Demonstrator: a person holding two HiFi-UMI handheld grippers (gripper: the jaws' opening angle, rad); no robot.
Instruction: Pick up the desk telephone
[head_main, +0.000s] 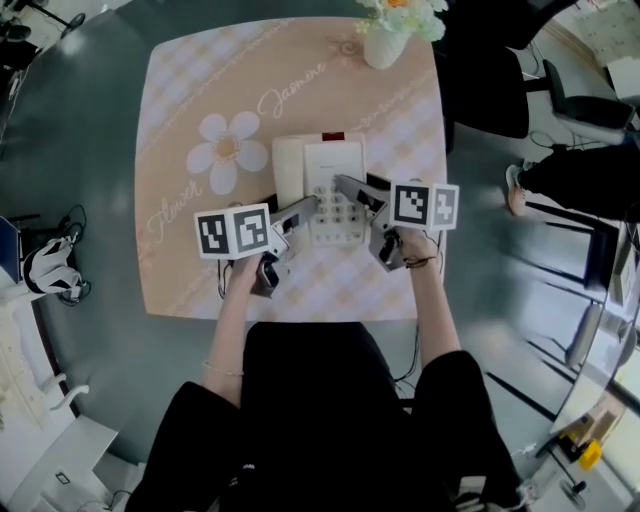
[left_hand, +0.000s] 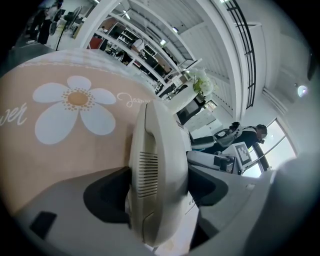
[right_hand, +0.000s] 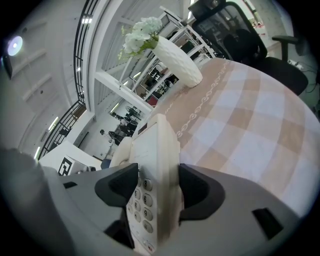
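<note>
Jaws of both grippers grip the phone (head_main: 322, 168): the left gripper (left_hand: 157, 187) closed on its handset (head_main: 288, 165) side, the right gripper (right_hand: 152, 187) on its keypad edge. The phone is mid-table on a flowered cloth (head_main: 200, 110), near a vase (head_main: 383, 45).

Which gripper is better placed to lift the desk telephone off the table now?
Right, probably. The right gripper clamps the desk telephone across its keypad, on the base itself. The left gripper clamps the handset side, where the handset might come loose.
</note>
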